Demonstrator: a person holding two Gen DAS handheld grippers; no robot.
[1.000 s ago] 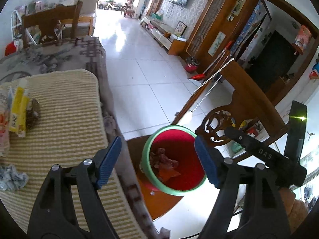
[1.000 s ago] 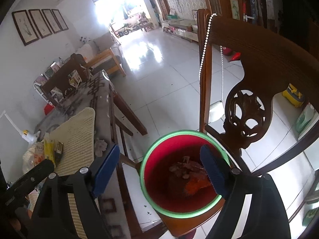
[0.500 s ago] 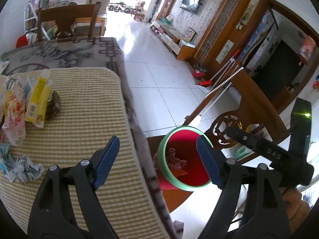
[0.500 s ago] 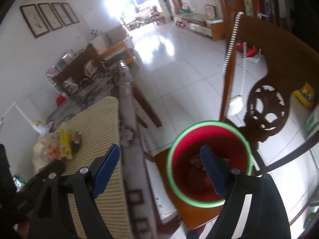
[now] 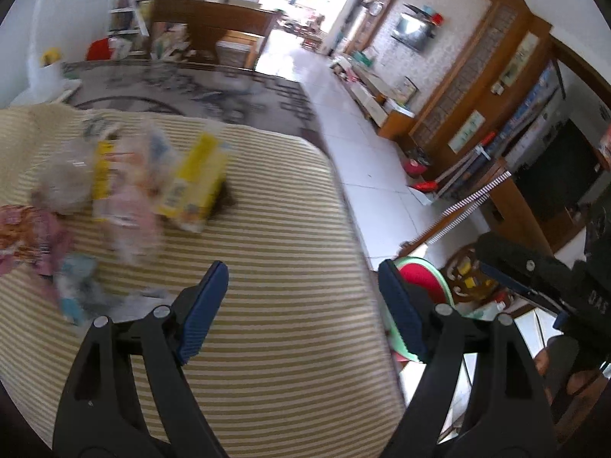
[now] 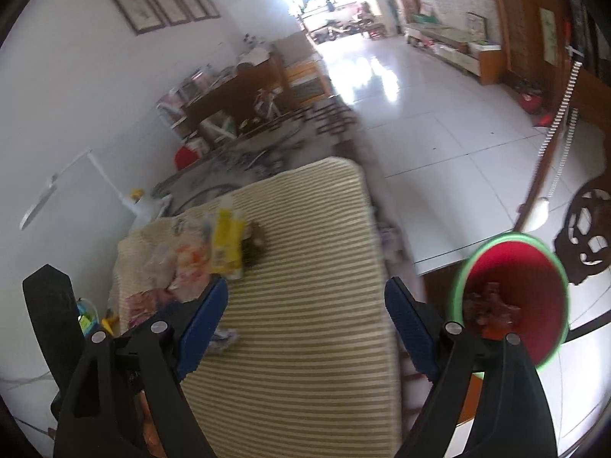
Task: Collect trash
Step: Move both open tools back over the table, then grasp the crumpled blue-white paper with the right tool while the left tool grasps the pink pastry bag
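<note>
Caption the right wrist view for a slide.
Empty right gripper open above the striped mat, wrappers ahead, red bin at right.

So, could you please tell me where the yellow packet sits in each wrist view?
Left wrist: yellow packet upper left of centre, on the striped mat.
Right wrist: yellow packet left of centre, at the mat's far end.
Shared landmark: red bin, right of the mat in both.
</note>
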